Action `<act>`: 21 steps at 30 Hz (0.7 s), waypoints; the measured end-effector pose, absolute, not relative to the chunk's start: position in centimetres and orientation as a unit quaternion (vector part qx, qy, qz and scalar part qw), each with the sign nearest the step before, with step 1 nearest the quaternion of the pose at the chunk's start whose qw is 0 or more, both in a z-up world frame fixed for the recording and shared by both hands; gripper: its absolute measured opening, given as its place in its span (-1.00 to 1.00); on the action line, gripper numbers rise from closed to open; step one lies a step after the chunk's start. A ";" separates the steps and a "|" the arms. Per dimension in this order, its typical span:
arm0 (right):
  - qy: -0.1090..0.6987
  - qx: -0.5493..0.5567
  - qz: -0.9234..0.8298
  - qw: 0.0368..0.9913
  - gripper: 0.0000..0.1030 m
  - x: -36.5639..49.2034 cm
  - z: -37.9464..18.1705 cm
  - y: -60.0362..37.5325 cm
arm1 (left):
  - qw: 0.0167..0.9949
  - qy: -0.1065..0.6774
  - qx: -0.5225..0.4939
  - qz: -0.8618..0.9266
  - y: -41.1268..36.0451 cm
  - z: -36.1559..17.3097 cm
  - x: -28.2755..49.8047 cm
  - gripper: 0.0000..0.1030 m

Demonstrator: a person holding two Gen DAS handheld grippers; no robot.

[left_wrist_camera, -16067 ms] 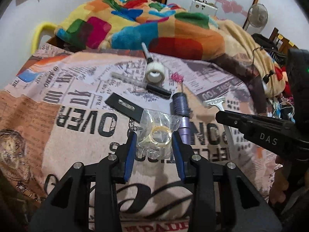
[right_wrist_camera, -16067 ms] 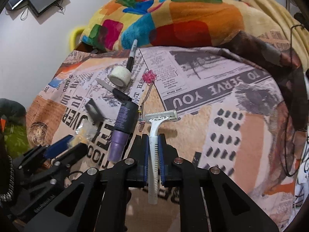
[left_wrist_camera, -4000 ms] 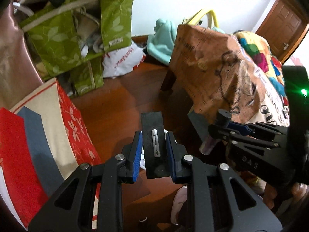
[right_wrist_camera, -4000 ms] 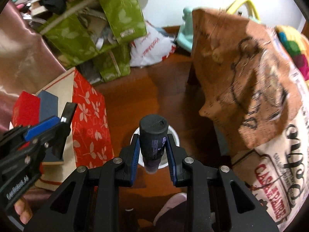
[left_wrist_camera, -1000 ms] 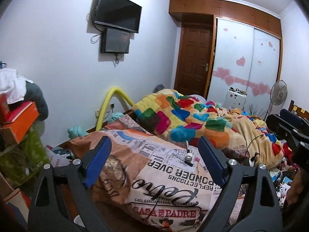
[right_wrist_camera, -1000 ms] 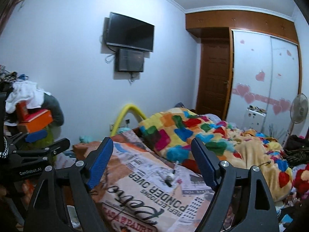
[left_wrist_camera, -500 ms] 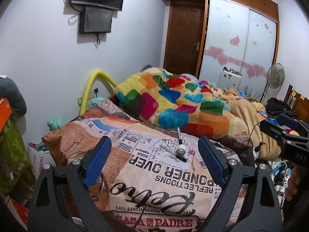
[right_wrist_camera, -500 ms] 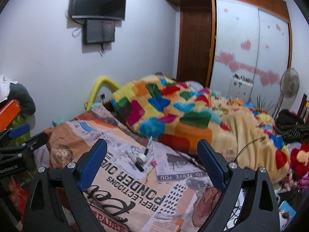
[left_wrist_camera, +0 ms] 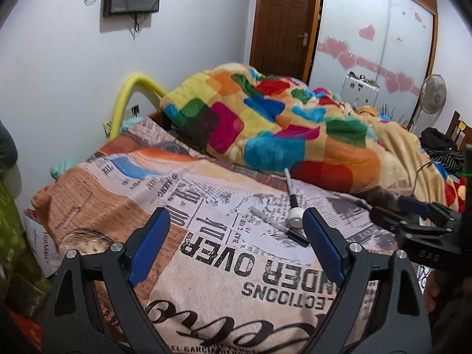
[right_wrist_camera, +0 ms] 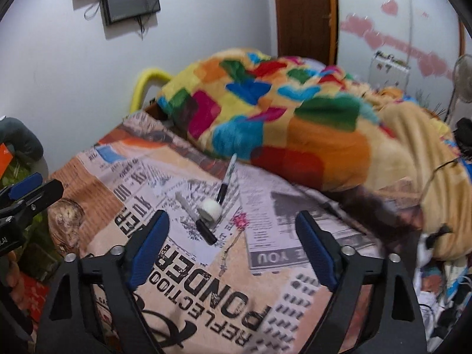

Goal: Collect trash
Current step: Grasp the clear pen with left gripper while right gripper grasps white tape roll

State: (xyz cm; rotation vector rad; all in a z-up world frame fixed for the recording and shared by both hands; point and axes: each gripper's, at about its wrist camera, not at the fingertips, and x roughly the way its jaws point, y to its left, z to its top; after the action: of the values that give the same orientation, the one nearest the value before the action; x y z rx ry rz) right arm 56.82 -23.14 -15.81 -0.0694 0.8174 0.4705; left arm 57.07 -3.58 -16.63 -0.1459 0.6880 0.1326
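Observation:
On the newspaper-print bedspread (left_wrist_camera: 206,253) lie a white tape roll (left_wrist_camera: 295,221), a black-and-white marker (left_wrist_camera: 290,190) behind it and a clear pen with a black cap (left_wrist_camera: 277,225) in front. The right wrist view shows the same roll (right_wrist_camera: 210,211), marker (right_wrist_camera: 226,178) and pen (right_wrist_camera: 196,215), plus a pink charm on a chain (right_wrist_camera: 239,221). My left gripper (left_wrist_camera: 236,247) is open and empty, above the bedspread short of the items. My right gripper (right_wrist_camera: 231,244) is open and empty, above the pen and charm.
A bright patchwork blanket (left_wrist_camera: 265,124) is heaped behind the items, with a tan blanket (left_wrist_camera: 407,153) to its right. A yellow bed rail (left_wrist_camera: 129,94) stands at the wall. Green bags (left_wrist_camera: 11,236) sit by the bed's left edge. A fan (left_wrist_camera: 432,96) stands far right.
Both grippers have moved closer to the bed and tilted down; the items on the bedspread appear larger and nearer. Both stay open and empty.

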 end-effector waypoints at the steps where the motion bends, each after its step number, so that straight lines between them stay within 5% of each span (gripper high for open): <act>1: 0.404 -0.032 0.233 0.884 0.37 57.5 -16.7 -22.7 | 0.935 0.342 -0.074 0.063 -3.4 -17.4 57.7 0.77; 6: 0.445 -0.040 0.260 0.856 0.02 60.5 -20.9 -20.5 | 0.924 0.368 -0.081 0.062 -2.7 -20.9 60.3 0.76; 21: 0.466 -0.018 0.316 0.826 -0.32 64.6 -24.7 -18.4 | 0.900 0.424 -0.095 0.039 -2.8 -27.1 64.8 0.57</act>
State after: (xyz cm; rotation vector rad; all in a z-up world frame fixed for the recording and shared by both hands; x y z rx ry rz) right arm 64.55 -18.41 -24.73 -0.0388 0.9901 0.6713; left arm 64.79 -2.77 -27.14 -0.1975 0.8765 0.0803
